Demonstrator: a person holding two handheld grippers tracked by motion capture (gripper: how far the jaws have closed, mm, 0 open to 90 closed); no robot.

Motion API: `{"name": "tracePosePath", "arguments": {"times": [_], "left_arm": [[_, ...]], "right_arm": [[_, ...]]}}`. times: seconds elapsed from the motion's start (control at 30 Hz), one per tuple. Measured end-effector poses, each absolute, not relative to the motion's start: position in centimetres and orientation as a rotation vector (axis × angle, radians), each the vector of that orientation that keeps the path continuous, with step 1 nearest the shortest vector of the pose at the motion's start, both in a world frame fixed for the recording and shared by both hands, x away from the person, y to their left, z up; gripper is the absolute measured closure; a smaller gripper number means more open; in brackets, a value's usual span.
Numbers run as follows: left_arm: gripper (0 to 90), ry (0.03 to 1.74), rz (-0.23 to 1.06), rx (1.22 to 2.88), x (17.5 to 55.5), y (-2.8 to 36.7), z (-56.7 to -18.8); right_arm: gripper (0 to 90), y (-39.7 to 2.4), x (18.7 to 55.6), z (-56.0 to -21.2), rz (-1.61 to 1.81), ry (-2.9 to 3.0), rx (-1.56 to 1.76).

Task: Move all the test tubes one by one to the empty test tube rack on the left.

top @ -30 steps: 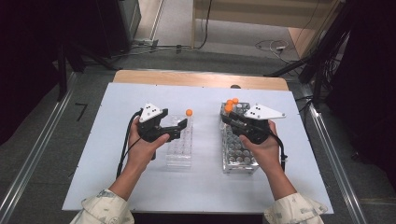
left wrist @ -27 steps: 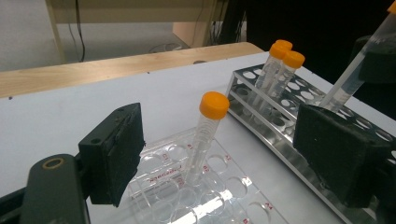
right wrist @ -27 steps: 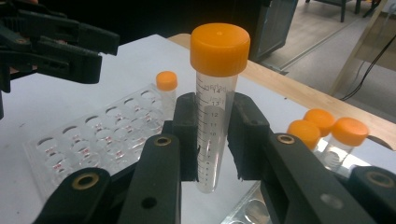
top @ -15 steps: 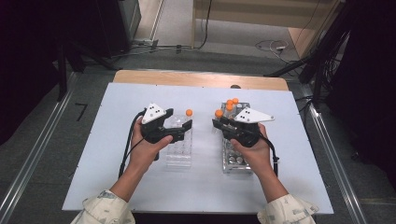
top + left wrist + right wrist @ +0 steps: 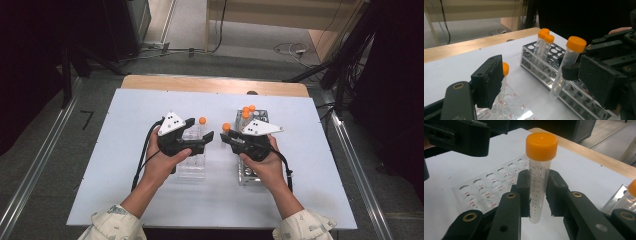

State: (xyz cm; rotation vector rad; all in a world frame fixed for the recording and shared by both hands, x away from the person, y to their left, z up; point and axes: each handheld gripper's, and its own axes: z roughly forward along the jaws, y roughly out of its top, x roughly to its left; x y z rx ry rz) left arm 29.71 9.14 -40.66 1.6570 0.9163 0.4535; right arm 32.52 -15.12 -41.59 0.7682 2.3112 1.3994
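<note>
- Jaws of my right gripper [image 5: 539, 195] are clamped on a clear graduated tube [image 5: 539, 190] with an orange screw cap, gripping its lower half; the tube stands near upright, clear of the table.
- From the high view I place the held tube [image 5: 226, 129] over the gap between the two racks, just left of the metal rack [image 5: 246, 176].
- Jaws of my left gripper [image 5: 539, 82] stand wide with nothing pressed between the pads; they have just been closing slightly.
- Seen along the left gripper's jaws, the held tube [image 5: 566, 67] tilts a little, its rounded bottom above the near edge of the metal rack [image 5: 574, 97].
- Clear plastic rack [image 5: 486, 191]: flat, transparent, rows of round holes with red markings. One orange-capped tube [image 5: 202, 122] stands at its far end, close to the left gripper [image 5: 202, 136].
- Metal rack: shiny perforated grid; three orange-capped tubes [image 5: 247, 111] grouped at its far end.
- Obstruction: the left gripper sits over the clear rack [image 5: 192, 167], directly facing my right gripper [image 5: 225, 137] across a narrow gap.
- White table [image 5: 125, 165]: smooth and matte, with a wooden strip along its far edge.
- Both hands grip their tools from behind, forearms entering from the near edge, left hand [image 5: 162, 162], right hand [image 5: 267, 167], grippers angled inward.
</note>
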Motion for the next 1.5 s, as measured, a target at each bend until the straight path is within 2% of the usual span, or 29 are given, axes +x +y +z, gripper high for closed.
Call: {"name": "tracePosePath", "arguments": {"times": [0.6,0.87,1.07,1.27,1.5], "left_arm": [[22.6,0.858,0.404,1.685,29.8,6.4,-40.7],[18.9,0.841,0.377,1.679,29.9,5.9,-40.8],[20.1,0.824,0.378,1.698,29.8,5.4,-41.0],[29.4,0.824,0.409,1.696,29.7,5.3,-41.1],[50.8,0.843,0.412,1.672,29.8,5.6,-41.1]], "right_arm": [[71.8,-13.8,32.0,-42.3,1.382,2.361,0.73],[71.8,-13.7,31.9,-42.3,1.39,2.367,0.724],[71.8,-13.6,31.9,-42.3,1.388,2.368,0.723],[71.8,-13.6,31.9,-42.4,1.389,2.371,0.723],[71.8,-13.6,31.9,-42.4,1.395,2.377,0.727]]}}
